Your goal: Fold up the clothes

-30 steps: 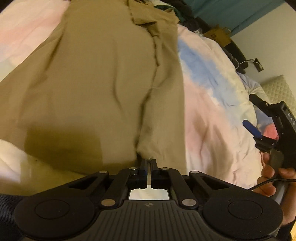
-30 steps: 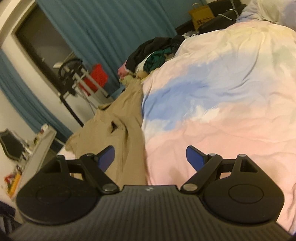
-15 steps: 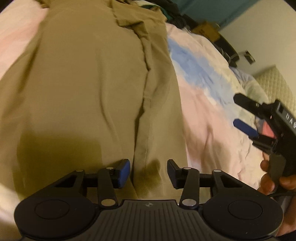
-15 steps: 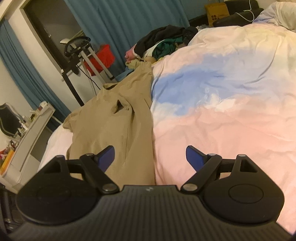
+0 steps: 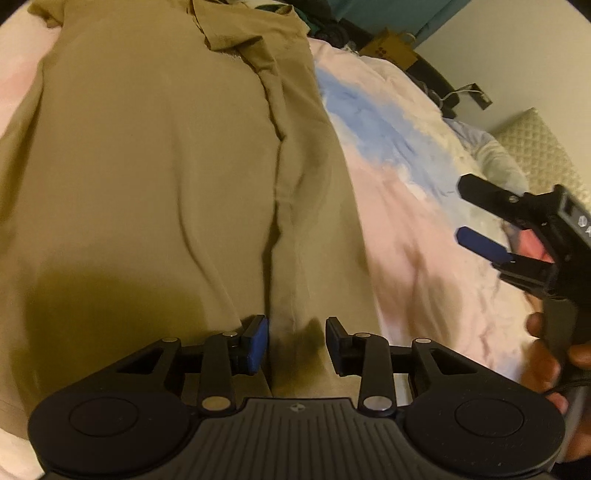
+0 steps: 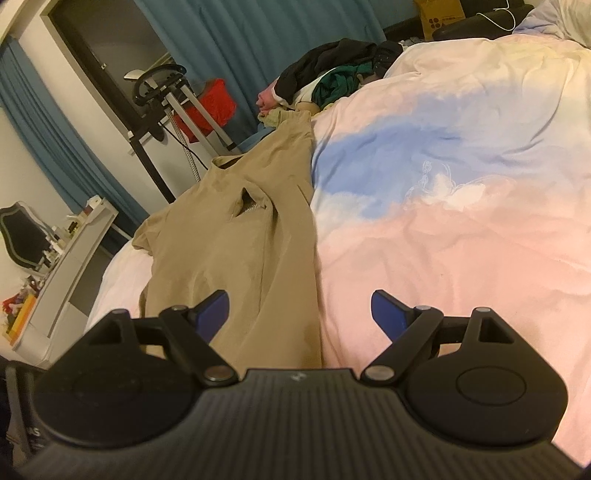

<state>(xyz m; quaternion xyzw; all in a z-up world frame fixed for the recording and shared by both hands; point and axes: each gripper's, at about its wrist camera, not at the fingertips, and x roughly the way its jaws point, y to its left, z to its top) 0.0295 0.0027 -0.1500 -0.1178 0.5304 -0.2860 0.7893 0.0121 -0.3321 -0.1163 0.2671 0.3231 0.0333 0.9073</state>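
Where the pastel duvet [image 6: 461, 229] covers the bed in bands of pink, blue and cream, a tan shirt [image 5: 155, 177] lies spread lengthwise along the bed's left edge, its collar toward the far end and a long fold running down its right side. The left gripper [image 5: 295, 341] hangs over the shirt's near hem; its jaws stand narrowly apart and are closing, the fold of cloth lying below and between the blue pads without being pressed. The right gripper [image 6: 299, 314], held in a hand [image 5: 546, 354], hovers over the bare duvet just beside the shirt's right edge, jaws wide and holding nothing. At the far end of the bed, a heap of dark and green clothes [image 6: 332, 77] rests against the duvet. Behind it hang teal curtains [image 6: 258, 33], with a cardboard box [image 6: 439, 16] at the far right corner. Left of the bed stand a white shelf unit [image 6: 74, 254] with small clutter, a metal-framed stand [image 6: 173, 96] and a red bag [image 6: 210, 103].
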